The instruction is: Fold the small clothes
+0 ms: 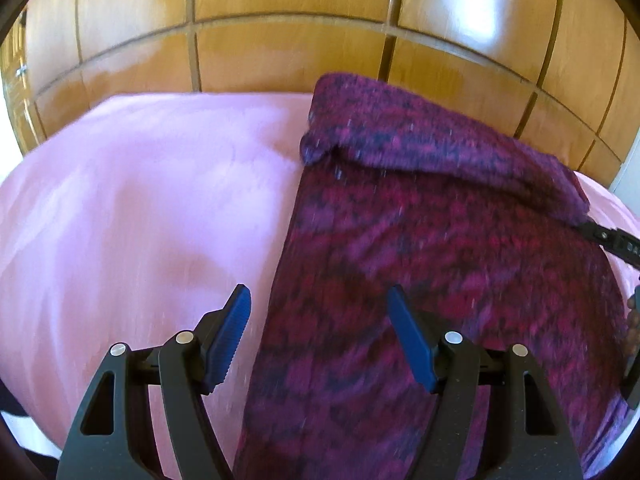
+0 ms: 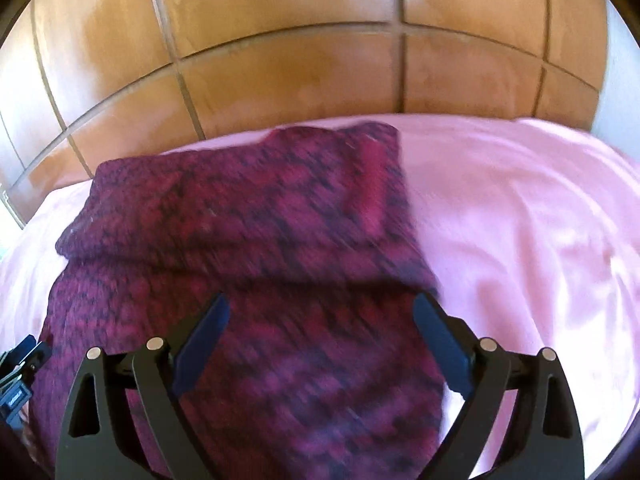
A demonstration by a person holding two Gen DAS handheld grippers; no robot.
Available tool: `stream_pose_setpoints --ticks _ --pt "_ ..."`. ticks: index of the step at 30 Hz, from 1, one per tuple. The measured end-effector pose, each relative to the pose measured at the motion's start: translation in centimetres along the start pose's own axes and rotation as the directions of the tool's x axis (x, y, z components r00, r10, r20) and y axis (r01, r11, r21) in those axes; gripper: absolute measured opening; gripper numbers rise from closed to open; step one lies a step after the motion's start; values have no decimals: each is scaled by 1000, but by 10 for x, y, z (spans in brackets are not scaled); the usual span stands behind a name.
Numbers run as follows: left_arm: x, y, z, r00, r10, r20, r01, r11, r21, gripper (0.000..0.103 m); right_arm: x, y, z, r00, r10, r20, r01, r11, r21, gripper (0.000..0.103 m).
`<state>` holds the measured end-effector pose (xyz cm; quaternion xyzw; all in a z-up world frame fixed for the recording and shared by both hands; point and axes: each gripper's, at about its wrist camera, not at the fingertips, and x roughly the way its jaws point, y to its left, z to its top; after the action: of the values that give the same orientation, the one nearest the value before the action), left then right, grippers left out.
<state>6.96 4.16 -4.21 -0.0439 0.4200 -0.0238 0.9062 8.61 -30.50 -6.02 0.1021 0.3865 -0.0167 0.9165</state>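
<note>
A dark purple and red knitted garment [image 1: 460, 240] lies on a pink sheet [image 1: 140, 200], its far part folded back over itself. In the left wrist view my left gripper [image 1: 318, 294] hangs open above the garment's left edge, nothing between its blue pads. In the right wrist view the same garment [image 2: 240, 220] fills the middle, and my right gripper [image 2: 320, 304] stands wide open over its near right part, the jaws empty. A black piece of the right gripper [image 1: 612, 240] shows at the left view's right edge. Both pictures are motion-blurred.
The pink sheet [image 2: 520, 220] spreads to the right of the garment and, in the left view, to its left. Past the bed's far edge lies a floor of brown tiles [image 1: 280, 48]. A black part of the left gripper [image 2: 20, 368] sits at the right view's left edge.
</note>
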Motion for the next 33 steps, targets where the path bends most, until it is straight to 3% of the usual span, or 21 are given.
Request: stream_pose_setpoints --ticks 6,11,14,17,20,21,22,23,26,30,33 --pt "-19 24 -35 998 -49 -31 48 998 -28 70 -36 -38 -52 993 84 -79 -81 996 41 89" --pt "-48 47 -61 989 -139 -39 137 989 -57 68 -71 -43 -106 977 157 -147 -157 987 9 68" --pt "-60 60 -75 978 -191 -83 185 979 -83 67 -97 -43 -133 962 202 -186 -202 979 19 49" --pt "-71 63 -95 949 -267 -171 257 963 -76 65 -105 -48 -163 920 273 -280 -252 962 108 44" --pt "-73 60 -112 911 -330 -249 322 944 -74 49 -102 -49 -184 888 309 -341 -274 950 147 38" --pt "-72 58 -117 906 -330 -265 325 944 -64 34 -100 -49 -188 881 318 -349 -279 947 160 30" --pt "-72 57 -119 907 -323 -270 321 946 -54 23 -101 -49 -189 879 325 -348 -284 945 164 27" --pt "-73 57 -120 907 -325 -267 323 945 -54 20 -102 -49 -187 877 334 -347 -294 942 162 23" --pt "-81 59 -111 896 -365 -253 361 931 -64 16 -117 -40 -175 868 366 -336 -347 930 118 18" --pt "-108 68 -84 856 -488 -171 476 873 -110 15 -154 -38 -138 826 531 -187 -506 846 166 18" --pt "-118 68 -58 825 -559 -82 547 826 -133 14 -162 -37 -115 805 586 -94 -564 804 189 17"
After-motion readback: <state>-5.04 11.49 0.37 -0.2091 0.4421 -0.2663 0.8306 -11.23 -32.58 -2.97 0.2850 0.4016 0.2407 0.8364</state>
